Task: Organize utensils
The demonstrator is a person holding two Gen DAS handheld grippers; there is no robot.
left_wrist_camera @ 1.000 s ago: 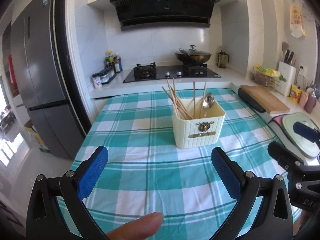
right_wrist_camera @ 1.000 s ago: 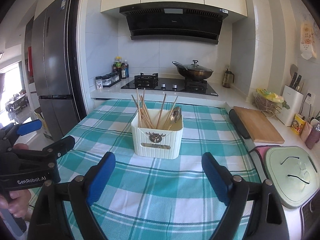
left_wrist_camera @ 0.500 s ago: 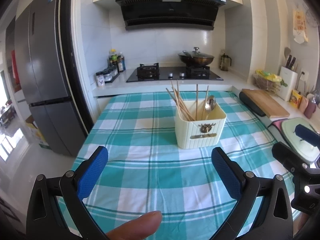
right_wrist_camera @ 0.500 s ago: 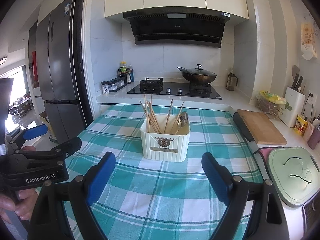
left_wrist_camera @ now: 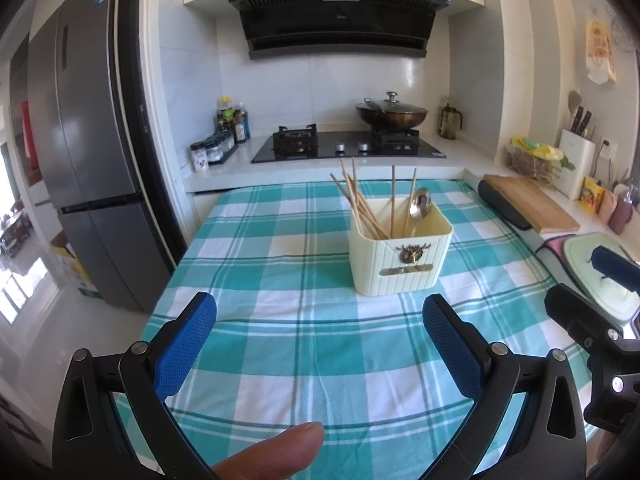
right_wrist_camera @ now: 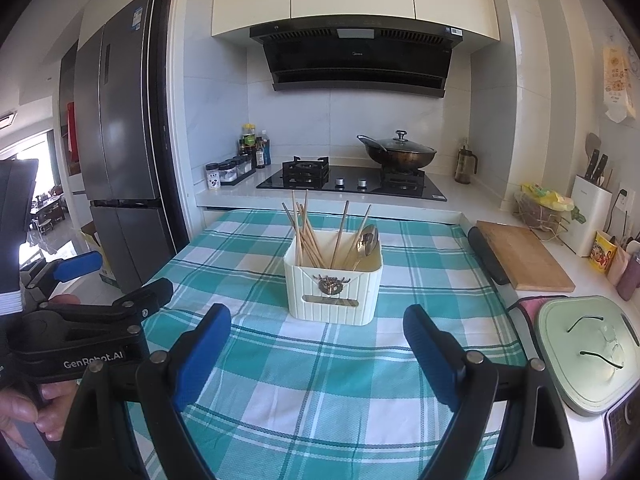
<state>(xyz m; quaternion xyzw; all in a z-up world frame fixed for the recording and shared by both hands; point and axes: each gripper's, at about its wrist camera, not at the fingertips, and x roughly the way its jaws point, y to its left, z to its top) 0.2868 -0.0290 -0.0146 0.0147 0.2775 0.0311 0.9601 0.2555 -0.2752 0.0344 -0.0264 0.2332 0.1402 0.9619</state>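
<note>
Since a second ago both cameras have tipped up a little: the holder sits lower in each view and more of the wall cupboards shows above the hood, while the holder itself stands on the same check of the cloth. Nothing on the table has been shifted, which suggests the sorting is finished and the hands are simply held back from it.

Going left to right in the right wrist view: the fridge (right_wrist_camera: 116,152) fills the left edge, and in front of it the left gripper (right_wrist_camera: 104,276) is held in a person's hand (right_wrist_camera: 36,412), hovering off the left edge of the tablecloth (right_wrist_camera: 312,392); its jaws stand wide with nothing between them, as the left wrist view confirms. A fingertip (left_wrist_camera: 276,454) of that hand pokes in at the bottom of that view.

In the middle stands the cream utensil holder (right_wrist_camera: 334,292), upright on the cloth, with a bundle of chopsticks (right_wrist_camera: 306,236) leaning in its left half and a metal spoon (right_wrist_camera: 366,240), bowl up, in its right half beside two more sticks. No loose utensil is visible on the cloth.

The right gripper (right_wrist_camera: 316,334) hangs in front of the holder, well short of it, its blue pads spread wide and empty.

Further right lie a cutting board (right_wrist_camera: 524,256) and a pale green lid (right_wrist_camera: 588,348) on the counter.
</note>
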